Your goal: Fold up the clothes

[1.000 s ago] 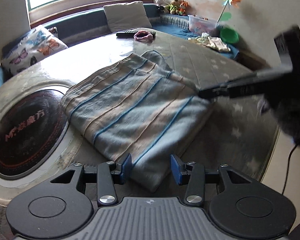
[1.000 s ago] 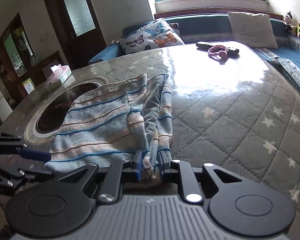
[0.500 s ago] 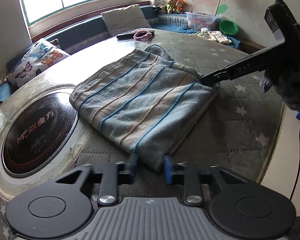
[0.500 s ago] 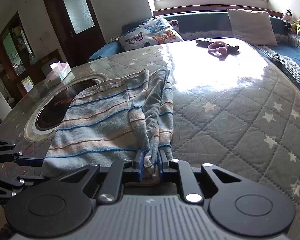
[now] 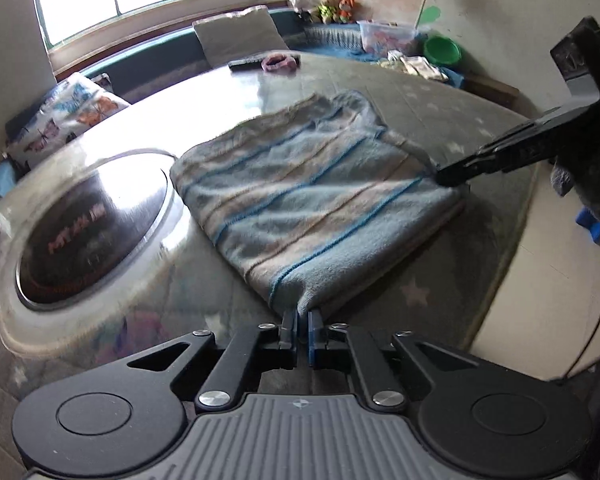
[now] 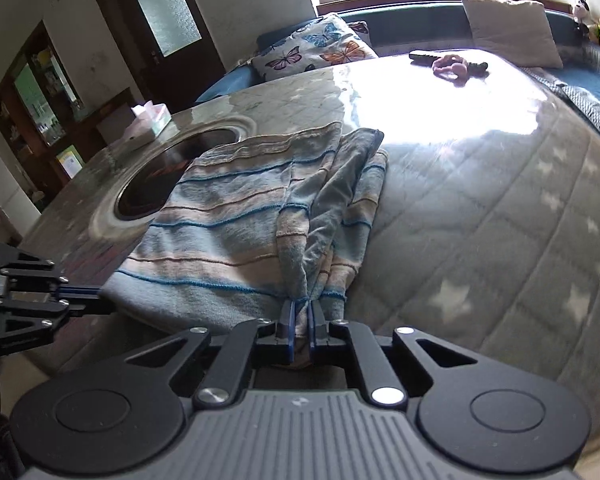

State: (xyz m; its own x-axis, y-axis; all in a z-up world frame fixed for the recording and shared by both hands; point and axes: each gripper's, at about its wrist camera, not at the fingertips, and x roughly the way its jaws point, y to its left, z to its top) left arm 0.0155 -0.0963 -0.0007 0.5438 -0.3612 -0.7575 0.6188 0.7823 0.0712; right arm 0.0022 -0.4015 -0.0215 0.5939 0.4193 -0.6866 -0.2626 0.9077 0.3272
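Both grippers pinch the striped garment (image 5: 312, 208): the left gripper (image 5: 302, 322), at bottom centre of its view, has its fingers nearly together on the near corner, and the right gripper (image 6: 300, 314), bottom centre of its own view, is clamped on a bunched edge. Folded flat, the garment fills the middle of each frame on the quilted star-patterned table cover (image 6: 480, 216). A round dark inset (image 5: 88, 236) lies at left. Near the top, a pink cloth item (image 5: 280, 63) is beside a remote (image 5: 246, 63).
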